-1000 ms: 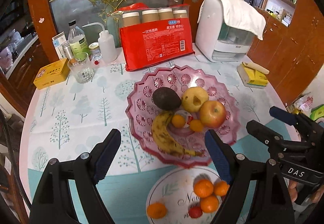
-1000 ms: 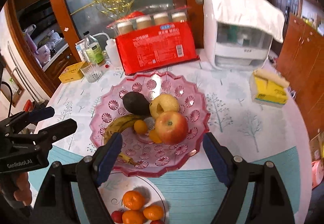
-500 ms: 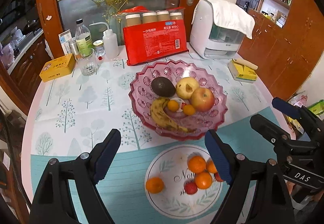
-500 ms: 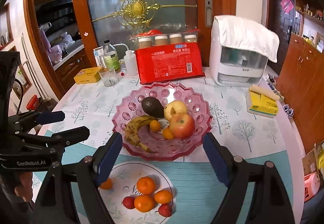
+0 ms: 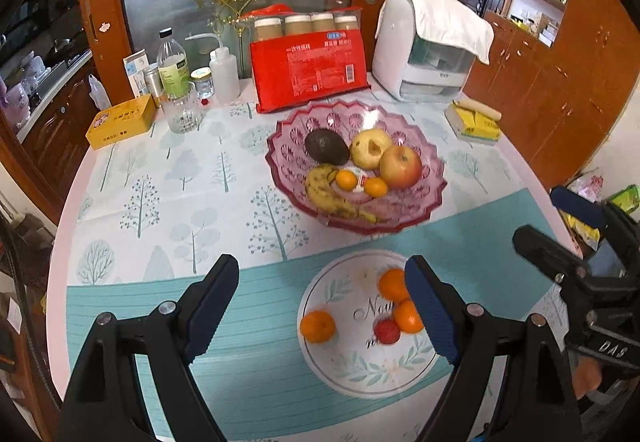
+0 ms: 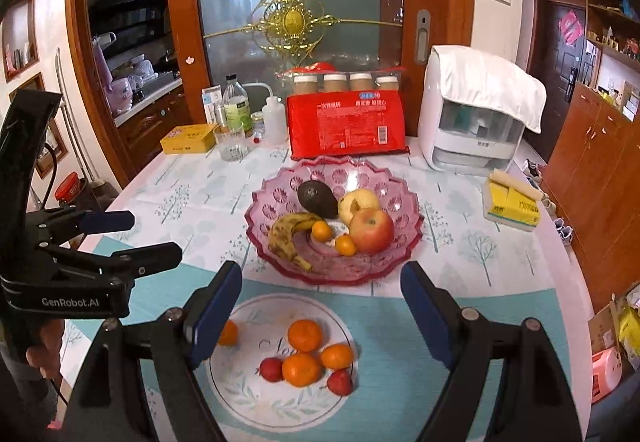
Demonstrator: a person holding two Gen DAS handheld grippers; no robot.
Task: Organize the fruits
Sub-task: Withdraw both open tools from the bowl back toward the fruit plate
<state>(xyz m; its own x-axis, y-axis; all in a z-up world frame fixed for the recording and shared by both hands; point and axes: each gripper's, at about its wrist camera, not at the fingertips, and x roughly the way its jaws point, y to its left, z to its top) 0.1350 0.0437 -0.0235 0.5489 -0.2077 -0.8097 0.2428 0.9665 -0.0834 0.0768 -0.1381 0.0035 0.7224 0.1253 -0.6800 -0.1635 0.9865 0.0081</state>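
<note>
Now both grippers, left and right, stand wide and hold nothing. Below the right one lies the plate with oranges; the bowl is ahead. Lower slowly over one orange, close gently.

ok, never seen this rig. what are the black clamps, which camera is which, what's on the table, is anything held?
No robot arm here: a person carries a two-finger clamp in each hand, with a fisheye camera looking forward along its fingers. One picture is from the left gripper, the other from the right gripper; each also catches the other at its edge. On the table stand a pink glass bowl with banana, avocado, apple, a yellowish fruit and two small oranges, and nearer, a white plate of oranges and small red fruits. Both grippers are open and hold nothing.
</note>
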